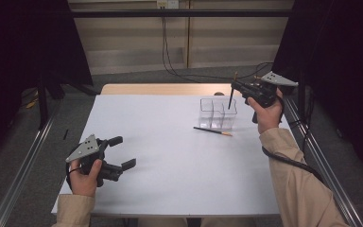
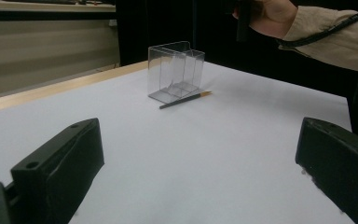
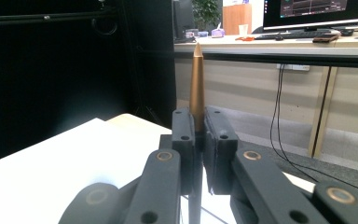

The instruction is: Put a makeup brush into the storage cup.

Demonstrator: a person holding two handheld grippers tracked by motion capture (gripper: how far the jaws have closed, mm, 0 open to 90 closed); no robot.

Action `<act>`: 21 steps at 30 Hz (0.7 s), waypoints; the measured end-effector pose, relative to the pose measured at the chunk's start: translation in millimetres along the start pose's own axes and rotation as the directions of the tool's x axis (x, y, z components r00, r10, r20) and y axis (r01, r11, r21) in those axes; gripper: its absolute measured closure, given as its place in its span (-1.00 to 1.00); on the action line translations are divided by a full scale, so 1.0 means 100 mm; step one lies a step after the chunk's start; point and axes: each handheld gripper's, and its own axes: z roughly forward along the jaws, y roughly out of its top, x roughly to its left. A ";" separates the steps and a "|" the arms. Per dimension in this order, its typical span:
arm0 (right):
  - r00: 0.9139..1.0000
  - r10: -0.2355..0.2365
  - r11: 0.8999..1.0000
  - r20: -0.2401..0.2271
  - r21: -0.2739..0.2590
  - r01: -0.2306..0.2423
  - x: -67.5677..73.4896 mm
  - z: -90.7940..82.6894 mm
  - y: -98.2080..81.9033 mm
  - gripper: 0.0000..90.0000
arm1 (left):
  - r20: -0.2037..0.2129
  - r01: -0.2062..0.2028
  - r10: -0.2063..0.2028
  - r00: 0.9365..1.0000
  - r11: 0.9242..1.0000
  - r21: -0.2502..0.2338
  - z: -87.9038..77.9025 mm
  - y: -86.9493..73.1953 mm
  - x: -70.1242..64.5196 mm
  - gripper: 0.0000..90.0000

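- Right gripper (image 1: 236,86) clamps an upright brush (image 1: 231,97) above the clear box (image 1: 217,113).
- Left gripper (image 1: 123,152) gapes empty.
- Its view shows a second brush (image 2: 185,99), seemingly touching the box.

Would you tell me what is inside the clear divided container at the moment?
The clear container looks empty; its compartments show bare walls. The brush held upright by the right gripper hangs above it; whether its tip is inside is unclear. Another brush lies outside, in front.

Laboratory recording station. A white table (image 1: 170,156) stands between black curtains (image 1: 340,56) and metal floor rails (image 1: 23,165); behind it, an office desk (image 3: 279,44) carries a monitor (image 3: 319,11) and keyboard (image 3: 291,35).
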 end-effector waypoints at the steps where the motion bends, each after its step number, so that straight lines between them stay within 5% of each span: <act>1: 1.000 0.000 1.000 0.000 0.000 0.000 -0.01 0.00 -0.01 0.87 | 0.001 0.001 -0.001 1.000 1.000 -0.001 0.00 0.00 0.00 -0.98; 21: 1.000 0.002 1.000 -0.006 0.020 -0.002 0.00 0.03 -0.11 0.87 | 0.000 0.000 0.000 1.000 1.000 0.002 0.00 0.00 0.00 -0.99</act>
